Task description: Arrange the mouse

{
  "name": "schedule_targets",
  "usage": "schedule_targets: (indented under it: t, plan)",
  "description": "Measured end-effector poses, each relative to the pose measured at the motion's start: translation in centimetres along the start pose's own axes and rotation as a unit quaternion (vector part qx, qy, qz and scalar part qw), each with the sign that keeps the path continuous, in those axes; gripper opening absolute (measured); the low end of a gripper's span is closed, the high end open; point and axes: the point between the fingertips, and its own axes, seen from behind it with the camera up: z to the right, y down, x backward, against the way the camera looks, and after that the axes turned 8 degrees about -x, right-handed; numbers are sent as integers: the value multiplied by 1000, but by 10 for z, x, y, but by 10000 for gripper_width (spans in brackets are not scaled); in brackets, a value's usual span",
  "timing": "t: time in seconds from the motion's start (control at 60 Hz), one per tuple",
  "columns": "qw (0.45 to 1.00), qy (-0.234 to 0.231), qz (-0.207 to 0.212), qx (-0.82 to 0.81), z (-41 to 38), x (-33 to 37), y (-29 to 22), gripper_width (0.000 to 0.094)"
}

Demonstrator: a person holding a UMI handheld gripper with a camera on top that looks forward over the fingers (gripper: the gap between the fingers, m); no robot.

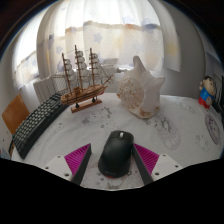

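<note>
A black computer mouse rests on the white marbled table, standing between my two fingers. My gripper is open, with its pink pads at either side of the mouse. A narrow gap shows on each side, so the pads are close to the mouse but not pressing on it. The near end of the mouse is hidden low between the fingers.
A black keyboard lies at an angle to the left, with a brown flat object beside it. Beyond the mouse stand a wooden model ship and a large pale seashell. A small colourful figurine stands far right.
</note>
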Motion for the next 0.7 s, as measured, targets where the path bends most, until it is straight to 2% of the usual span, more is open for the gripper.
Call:
schedule_targets:
  t: [0.1, 0.167, 0.217, 0.333, 0.45, 0.583, 0.7]
  plan:
    - [1000, -4, -1, 17, -3, -10, -5, 821]
    - [1000, 0, 4, 27, -2, -13, -6, 682]
    - [999, -9, 4, 33, -5, -12, -7, 506]
    - [998, 0, 2, 68, -5, -9, -12, 451]
    - [998, -5, 25, 61, -6, 17, -37, 429]
    - [997, -15, 55, 43, 13, 74, -80, 423]
    - [996, -1, 88, 21, 69, 124, -132, 422]
